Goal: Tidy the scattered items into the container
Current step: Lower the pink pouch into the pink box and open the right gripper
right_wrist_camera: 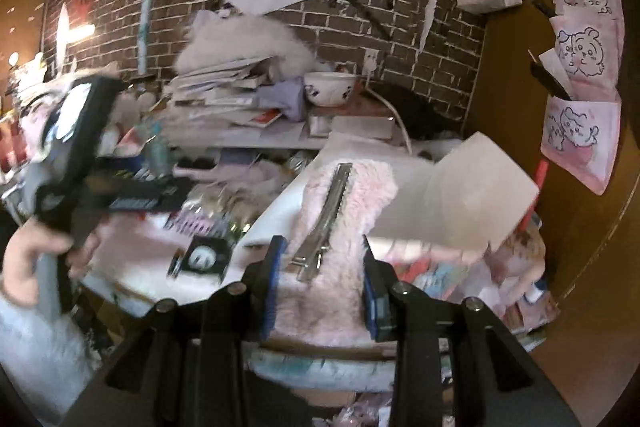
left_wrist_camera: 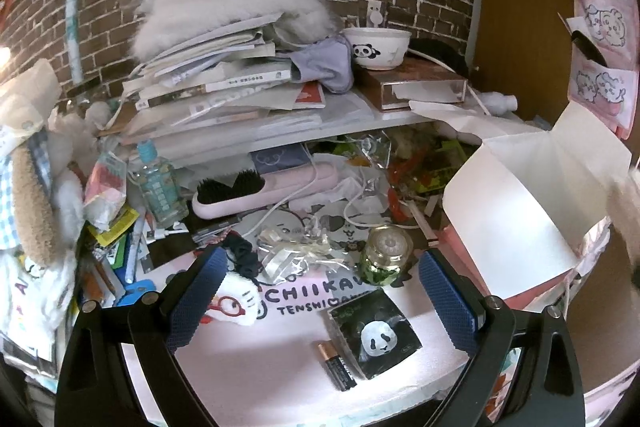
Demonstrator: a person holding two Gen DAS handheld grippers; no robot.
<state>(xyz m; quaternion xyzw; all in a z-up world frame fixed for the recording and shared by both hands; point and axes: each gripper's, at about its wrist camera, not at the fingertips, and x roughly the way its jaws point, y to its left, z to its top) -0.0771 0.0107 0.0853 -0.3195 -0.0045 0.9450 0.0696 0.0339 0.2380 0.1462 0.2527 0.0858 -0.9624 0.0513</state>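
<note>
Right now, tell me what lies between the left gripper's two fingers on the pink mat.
In the left wrist view, the open left gripper frames a black panda packet, an AA battery touching its left edge, and a small glass jar beyond.

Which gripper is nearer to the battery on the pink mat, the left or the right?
Left. The left gripper hovers open right above the battery. The right gripper holds a pink fluffy hair clip off to the battery's right, by the white box.
</note>
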